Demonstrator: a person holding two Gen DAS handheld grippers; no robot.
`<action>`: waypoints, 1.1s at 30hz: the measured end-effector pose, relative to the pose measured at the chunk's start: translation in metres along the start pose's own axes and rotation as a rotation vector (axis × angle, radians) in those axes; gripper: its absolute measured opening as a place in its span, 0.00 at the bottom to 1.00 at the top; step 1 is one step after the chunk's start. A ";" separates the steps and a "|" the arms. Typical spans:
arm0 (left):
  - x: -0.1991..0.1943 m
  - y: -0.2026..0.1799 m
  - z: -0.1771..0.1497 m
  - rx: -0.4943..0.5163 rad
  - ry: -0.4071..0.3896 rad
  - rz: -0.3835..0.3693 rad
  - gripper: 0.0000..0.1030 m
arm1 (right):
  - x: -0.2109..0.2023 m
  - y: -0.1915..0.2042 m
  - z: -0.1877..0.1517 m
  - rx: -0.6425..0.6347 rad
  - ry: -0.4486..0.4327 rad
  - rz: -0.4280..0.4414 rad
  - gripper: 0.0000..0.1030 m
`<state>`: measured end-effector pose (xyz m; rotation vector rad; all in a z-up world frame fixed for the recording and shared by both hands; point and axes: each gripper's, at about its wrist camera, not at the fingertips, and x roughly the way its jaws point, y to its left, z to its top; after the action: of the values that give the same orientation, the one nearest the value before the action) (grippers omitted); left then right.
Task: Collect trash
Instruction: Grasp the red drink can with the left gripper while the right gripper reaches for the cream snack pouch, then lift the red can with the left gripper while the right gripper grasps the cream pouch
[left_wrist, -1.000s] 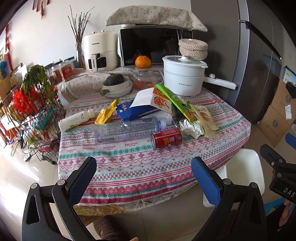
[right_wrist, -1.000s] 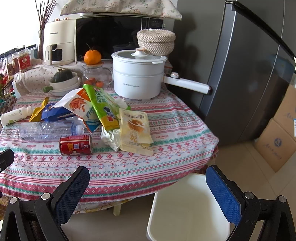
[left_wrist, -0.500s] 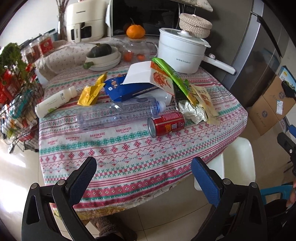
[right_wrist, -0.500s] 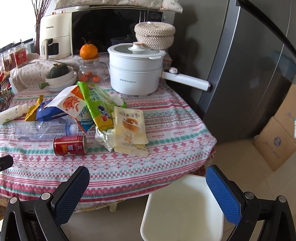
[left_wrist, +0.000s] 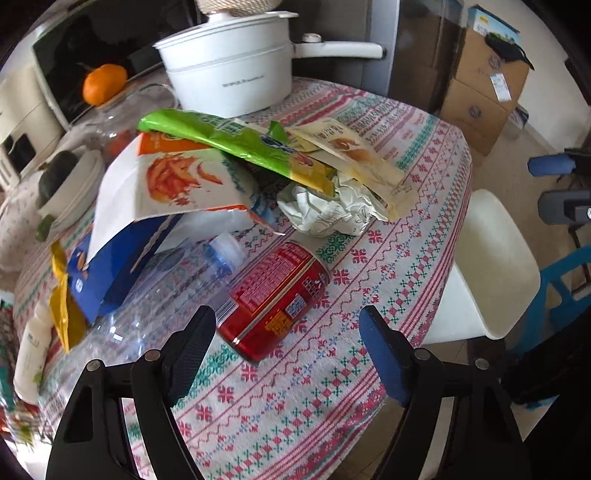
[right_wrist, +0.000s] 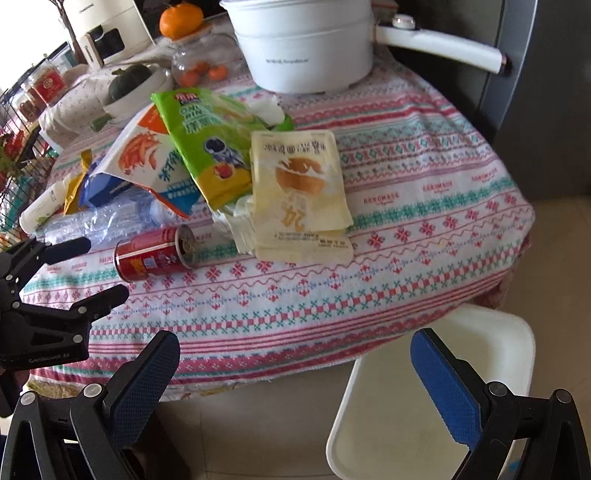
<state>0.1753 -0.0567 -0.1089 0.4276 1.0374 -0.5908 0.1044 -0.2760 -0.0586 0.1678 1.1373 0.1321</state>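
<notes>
patterned tablecloth (right_wrist: 424, 206) fills my view, with the white bin (right_wrist: 436, 398) on the floor beside it, its near end cut off behind my right gripper (right_wrist: 295, 373), whose jaws gape on nothing. my left gripper (left_wrist: 286, 354) is closing, jaws not touching the red can (left_wrist: 273, 299) lying just ahead; wrappers (right_wrist: 229, 155) half bury the clear bottle (left_wrist: 159, 295).

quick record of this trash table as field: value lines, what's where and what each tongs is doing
surface: round table with patterned cloth
nearest trash: red can on its side
beside can: clear plastic bottle, lying flat
pile: green wrapper over yellow wrapper, crumpled paper underneath
bin: white bin on floor by table edge
left tongs: closing, near the can, not touching
right tongs: open, empty
</notes>
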 end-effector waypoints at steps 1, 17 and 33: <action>0.007 -0.002 0.005 0.027 0.015 -0.012 0.79 | 0.002 -0.005 0.003 0.007 0.003 -0.016 1.00; 0.056 -0.021 0.020 0.076 0.234 0.121 0.59 | 0.029 -0.033 0.018 -0.019 0.053 -0.123 1.00; -0.009 0.019 -0.025 -0.336 0.121 0.067 0.56 | 0.070 -0.042 0.057 0.210 0.059 0.150 0.96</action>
<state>0.1672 -0.0250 -0.1106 0.2030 1.2084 -0.3247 0.1857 -0.3077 -0.1062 0.4389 1.1962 0.1516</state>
